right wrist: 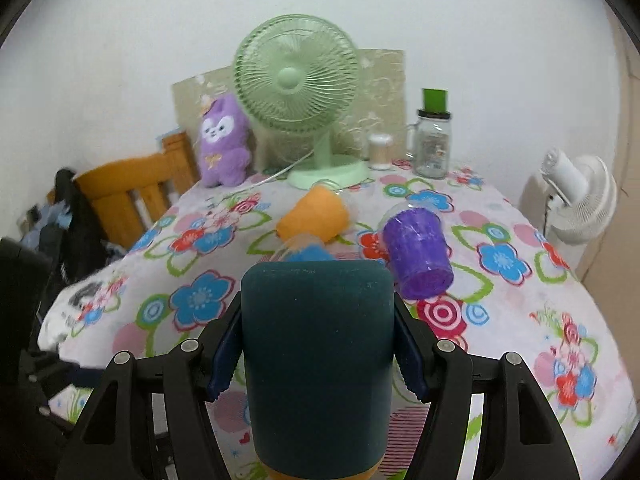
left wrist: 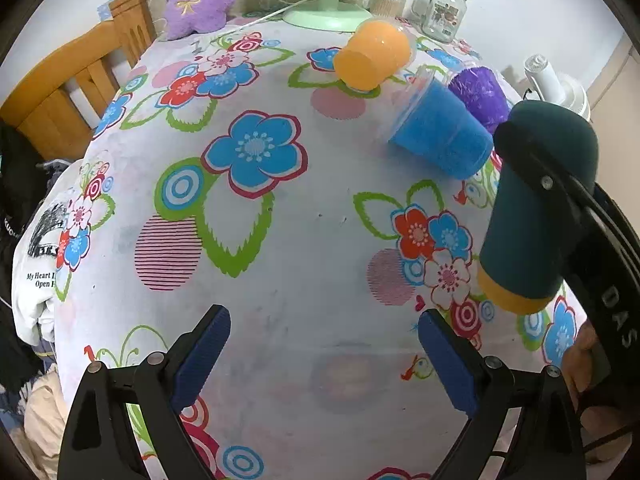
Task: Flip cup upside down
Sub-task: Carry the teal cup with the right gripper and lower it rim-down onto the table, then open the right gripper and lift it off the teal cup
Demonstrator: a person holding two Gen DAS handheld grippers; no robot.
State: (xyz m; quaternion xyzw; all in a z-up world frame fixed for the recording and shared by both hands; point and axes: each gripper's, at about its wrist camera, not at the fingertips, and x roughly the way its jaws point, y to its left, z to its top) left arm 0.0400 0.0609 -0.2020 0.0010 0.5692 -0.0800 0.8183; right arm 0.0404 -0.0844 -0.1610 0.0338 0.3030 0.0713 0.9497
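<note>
Cup is hanging above the surface, inverted, right tongs clamping its mid-wall. Left tongs are idling released. It is looking light and fuzzy; mid-body grip probably suits.

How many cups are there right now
4: a dark teal cup in the right gripper, and orange, blue and purple cups tipped on the table.

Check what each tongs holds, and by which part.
Right tongs clamp the dark teal cup across its side walls, above the table. Left tongs are open, empty.
</note>
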